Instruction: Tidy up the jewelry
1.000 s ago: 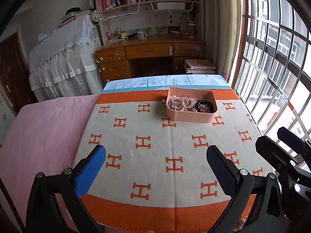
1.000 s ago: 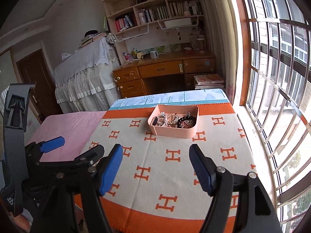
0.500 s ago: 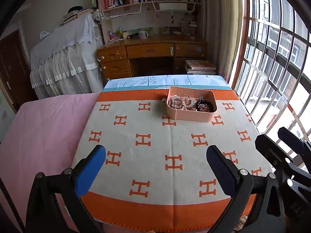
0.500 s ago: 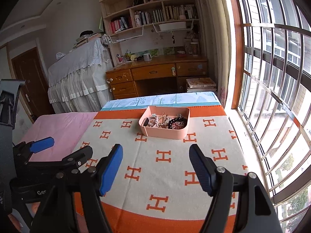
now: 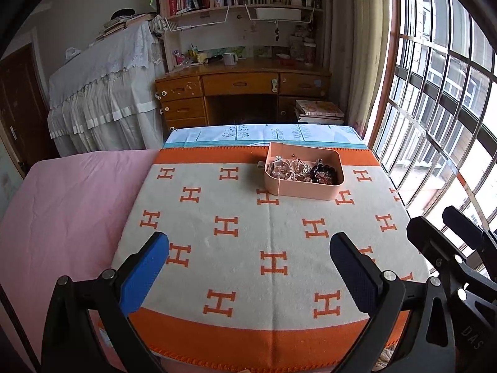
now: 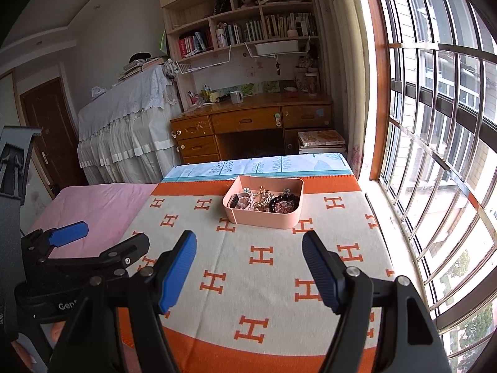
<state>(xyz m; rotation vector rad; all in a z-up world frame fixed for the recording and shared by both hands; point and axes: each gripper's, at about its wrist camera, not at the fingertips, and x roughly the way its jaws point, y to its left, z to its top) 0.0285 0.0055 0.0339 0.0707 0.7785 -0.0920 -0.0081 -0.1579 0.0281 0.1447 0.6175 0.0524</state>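
Left gripper [image 5: 248, 267]: one unit, tilted down over the near part of the blanket [image 5: 248, 233], two blue-padded fingers [image 5: 144, 275] spread wide with nothing between them, only cloth visible in the gap. In the right wrist view its body sits at lower left, with partial white lettering "Gen" readable on the housing. Right gripper [image 6: 250, 269]: one unit, also tilted down toward the blanket, fingers set wide apart and empty; in the left wrist view its black frame shows at lower right with the letters "DAS". Blanket: cream field, orange borders, repeated orange "H" motifs. One pink tray [image 6: 264, 217] rests on the blanket's far half, toward the window side, well apart from both grippers. It holds tangled jewelry [image 6: 264, 200]; one dark beaded bracelet [image 5: 323, 172] is distinguishable, other pieces too small to count.
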